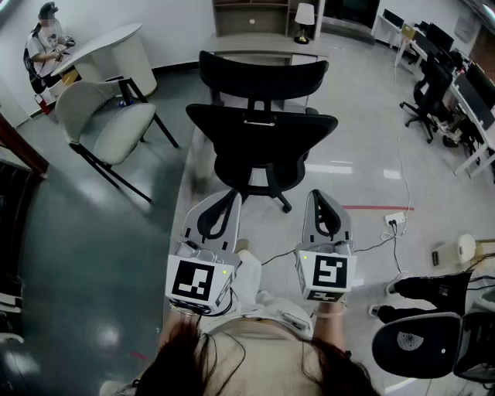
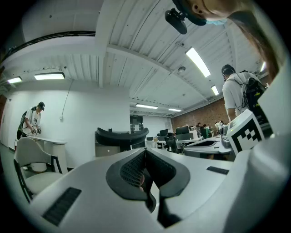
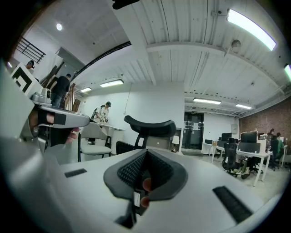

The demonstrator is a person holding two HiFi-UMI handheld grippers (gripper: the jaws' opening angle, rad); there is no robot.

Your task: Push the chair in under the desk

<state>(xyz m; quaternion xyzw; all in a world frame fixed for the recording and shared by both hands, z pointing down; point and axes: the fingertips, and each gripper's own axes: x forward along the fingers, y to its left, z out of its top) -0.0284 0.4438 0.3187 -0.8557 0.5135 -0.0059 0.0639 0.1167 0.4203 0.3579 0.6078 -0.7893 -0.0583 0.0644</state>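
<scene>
**Both hand-held grippers clenched and empty behind the black chair**

The black chair (image 1: 263,131) stands on the floor (image 1: 100,255) with its back to the person holding the tools. Beyond it is the grey surface (image 1: 232,46), which carries a small lamp (image 1: 304,17). Whether the seat reaches under the surface's edge cannot be told from here.

The left hand-held gripper (image 1: 224,195) and the right hand-held gripper (image 1: 320,195) are held level, side by side, pointing at the chair's back and apart from it. Each has its jaws pressed together with nothing between them.

Off to the left, a white chair (image 1: 104,116) sits beside a round table (image 1: 116,42), where a person (image 1: 45,42) stands. A power strip (image 1: 394,220) lies on the floor to the right
</scene>
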